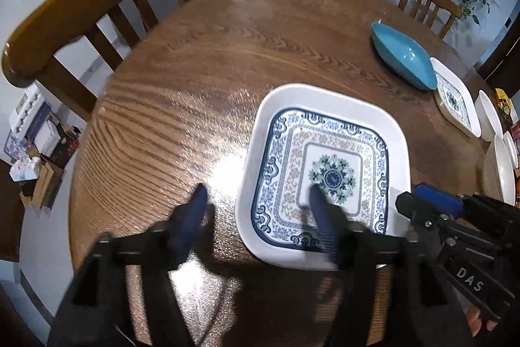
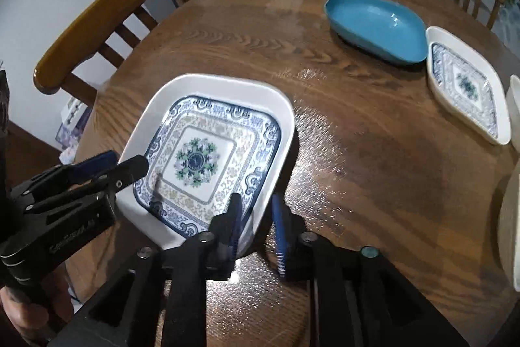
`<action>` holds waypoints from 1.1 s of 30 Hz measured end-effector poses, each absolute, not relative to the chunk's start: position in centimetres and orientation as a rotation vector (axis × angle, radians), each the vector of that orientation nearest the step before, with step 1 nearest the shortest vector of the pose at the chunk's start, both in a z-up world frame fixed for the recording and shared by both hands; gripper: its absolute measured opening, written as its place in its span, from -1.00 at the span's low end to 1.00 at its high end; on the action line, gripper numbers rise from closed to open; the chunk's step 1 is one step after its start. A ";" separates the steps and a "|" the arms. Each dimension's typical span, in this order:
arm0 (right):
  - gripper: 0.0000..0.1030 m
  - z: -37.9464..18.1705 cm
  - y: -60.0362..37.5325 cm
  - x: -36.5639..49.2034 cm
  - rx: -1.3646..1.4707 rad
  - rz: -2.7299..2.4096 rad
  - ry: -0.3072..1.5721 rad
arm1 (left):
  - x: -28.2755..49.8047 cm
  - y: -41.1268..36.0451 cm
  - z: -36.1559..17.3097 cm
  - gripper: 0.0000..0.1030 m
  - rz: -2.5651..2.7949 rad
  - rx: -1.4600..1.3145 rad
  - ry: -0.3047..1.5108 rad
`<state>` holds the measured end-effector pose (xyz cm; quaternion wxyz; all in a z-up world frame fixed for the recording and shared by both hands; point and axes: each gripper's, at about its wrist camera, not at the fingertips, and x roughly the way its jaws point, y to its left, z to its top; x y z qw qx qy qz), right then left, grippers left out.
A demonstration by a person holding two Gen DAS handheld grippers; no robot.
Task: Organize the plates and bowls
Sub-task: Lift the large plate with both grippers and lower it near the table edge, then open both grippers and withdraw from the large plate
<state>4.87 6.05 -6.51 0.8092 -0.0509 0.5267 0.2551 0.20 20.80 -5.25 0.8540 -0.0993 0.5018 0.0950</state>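
Observation:
A large square white plate (image 1: pixel 325 126) (image 2: pixel 221 90) with a blue and green pattern lies flat on the round wooden table (image 1: pixel 227 54). My left gripper (image 1: pixel 256 200) straddles its left rim with wide jaws, one finger over the pattern and the other over bare wood, neither pressing. My right gripper (image 2: pixel 256 218) straddles the plate's near right rim with a narrow gap, and its pads stand just off the rim. Each gripper also shows in the other's view: the left gripper (image 2: pixel 126 161) and the right gripper (image 1: pixel 411 195).
A blue oval bowl (image 2: pixel 377 25) (image 1: pixel 403 54) sits at the far right. Beside it is a smaller patterned square plate (image 2: pixel 464 83) (image 1: pixel 455 100). White bowls (image 1: pixel 497 174) (image 2: pixel 510 217) stand at the right edge. Wooden chairs (image 1: pixel 81 5) ring the table.

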 end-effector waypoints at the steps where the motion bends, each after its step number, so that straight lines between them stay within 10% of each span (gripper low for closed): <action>1: -0.39 -6.1 5.8 4.8 -0.103 0.547 1.111 | 0.1 20.7 -5.0 0.38 0.201 -0.202 1.044; 18: -0.22 -2.1 -1.8 3.7 0.003 0.418 0.994 | -0.2 15.2 -1.5 0.81 0.090 -0.133 1.011; 33: 0.40 -0.4 -12.3 1.3 0.123 0.233 0.937 | 2.1 7.1 -0.9 0.92 -0.036 -0.070 1.039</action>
